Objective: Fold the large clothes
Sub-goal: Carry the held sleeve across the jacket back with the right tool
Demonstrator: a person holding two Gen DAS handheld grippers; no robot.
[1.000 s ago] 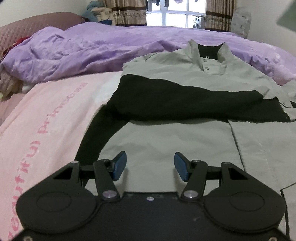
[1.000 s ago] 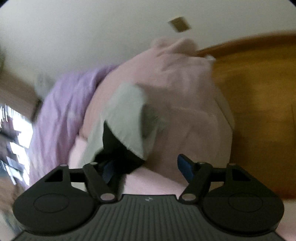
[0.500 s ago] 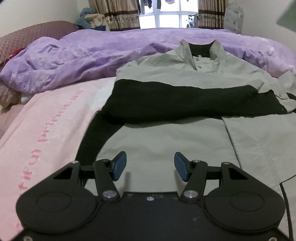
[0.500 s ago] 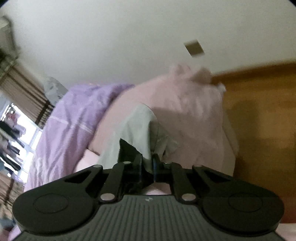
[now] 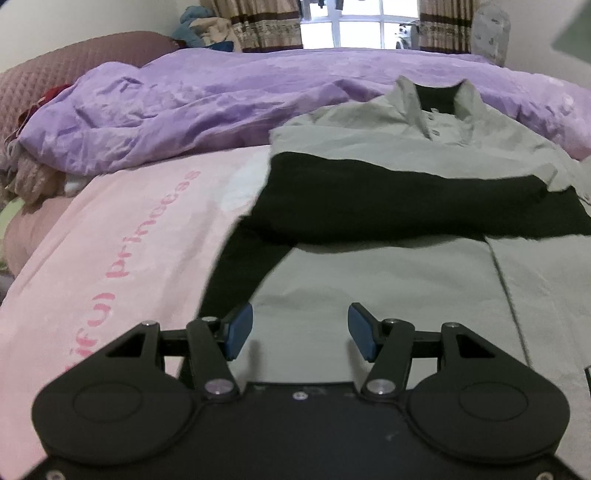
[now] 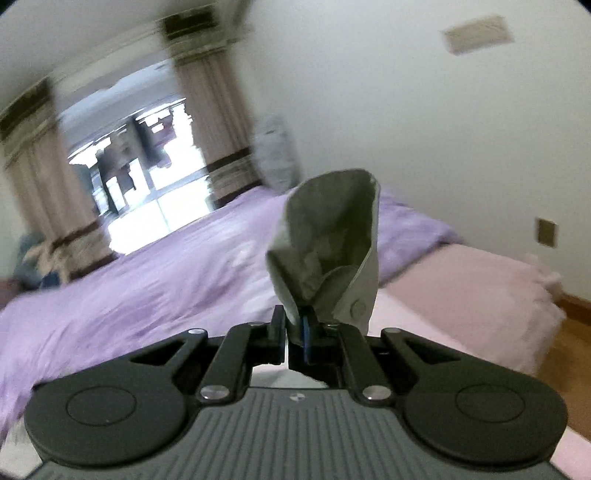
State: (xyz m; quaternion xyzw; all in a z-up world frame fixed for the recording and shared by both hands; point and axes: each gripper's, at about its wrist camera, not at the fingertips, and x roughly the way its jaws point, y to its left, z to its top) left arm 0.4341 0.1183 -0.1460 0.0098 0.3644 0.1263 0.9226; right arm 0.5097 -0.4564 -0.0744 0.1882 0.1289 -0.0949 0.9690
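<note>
Left gripper (image 5: 300, 330) hovers low over the grey shirt (image 5: 369, 288), jaws spread wide with nothing between the blue pads (image 5: 240, 326), only flat grey cloth beneath. The shirt lies spread across the pink sheet (image 5: 122, 236), collar (image 5: 436, 99) up at twelve o'clock, a black sleeve (image 5: 388, 203) folded straight across the chest from nine toward three. A darker strip of the garment runs down the left edge toward seven o'clock, right beside the left finger.

Over on the right wrist view, the right gripper (image 6: 295, 328) is clenched tight on a grey cuff (image 6: 328, 251), the fabric standing up above the jaws at twelve o'clock like an open funnel, a button (image 6: 357, 306) showing at its lower right. That raised cuff blocks the middle of the view.

Around it: a crumpled purple duvet (image 5: 221, 96) heaped behind the shirt from ten to two o'clock, its edge touching the shoulder. A maroon quilted headboard (image 5: 74, 66) sits at ten. Striped curtains (image 6: 218, 122) frame a bright window (image 5: 360, 31) at twelve. Wooden floor (image 6: 569, 339) shows at three o'clock beyond the bed's corner, blurred.
</note>
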